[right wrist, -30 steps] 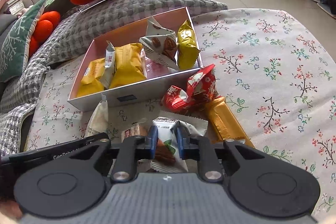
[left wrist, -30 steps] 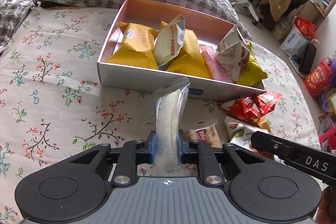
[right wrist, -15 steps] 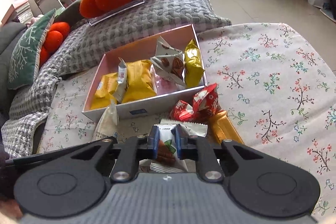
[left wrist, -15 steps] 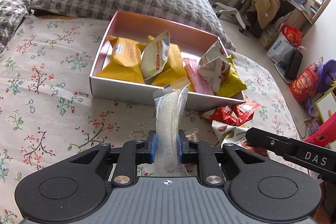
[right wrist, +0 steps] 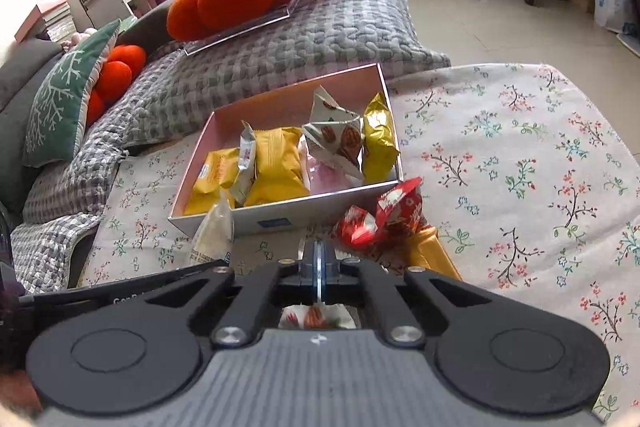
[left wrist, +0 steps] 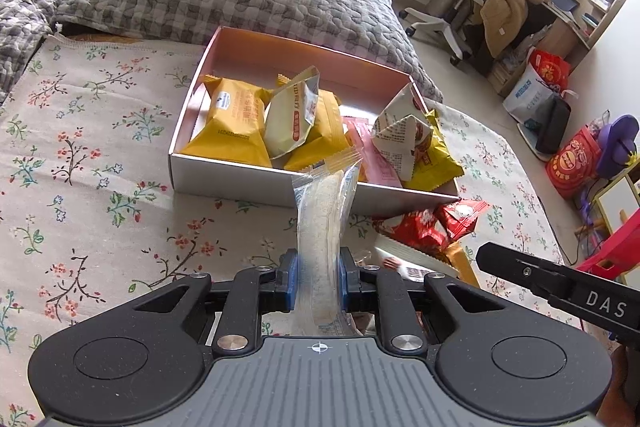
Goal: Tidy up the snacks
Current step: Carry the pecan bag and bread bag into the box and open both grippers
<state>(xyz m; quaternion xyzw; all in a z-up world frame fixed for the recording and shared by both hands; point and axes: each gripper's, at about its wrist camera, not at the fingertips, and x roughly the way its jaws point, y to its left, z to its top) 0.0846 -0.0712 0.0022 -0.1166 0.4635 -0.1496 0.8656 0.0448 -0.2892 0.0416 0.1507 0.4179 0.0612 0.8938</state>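
— Snacks: where are they sitting right now?

— Most are in the shallow box (left wrist: 240, 183) on the floral cloth (left wrist: 80, 155): two yellow packets (left wrist: 230, 131), a cream sachet (left wrist: 294, 117) leaning between them, a pink wrapper (left wrist: 374, 159), a folded white nut packet (left wrist: 400, 139) and a gold pouch (right wrist: 378, 139) at the far right end. Loose on the cloth just beside the box's near right corner I see red wrappers (right wrist: 384, 219) and an orange bar (right wrist: 434, 255).

— And your left gripper?

— My left gripper (left wrist: 318, 283) is clamped on a clear-wrapped pale rice cracker (left wrist: 324, 223), which stands upright between the blue pads, its top edge overlapping the box's near wall in my view.

— The right one?

— My right gripper (right wrist: 318, 267) has its pads pressed together. A thin pale edge shows between them, and a nut-printed wrapper (right wrist: 312, 317) lies under the jaws, but I cannot tell whether it is pinched. From that camera the left tool's cracker sits at the box's near left corner.
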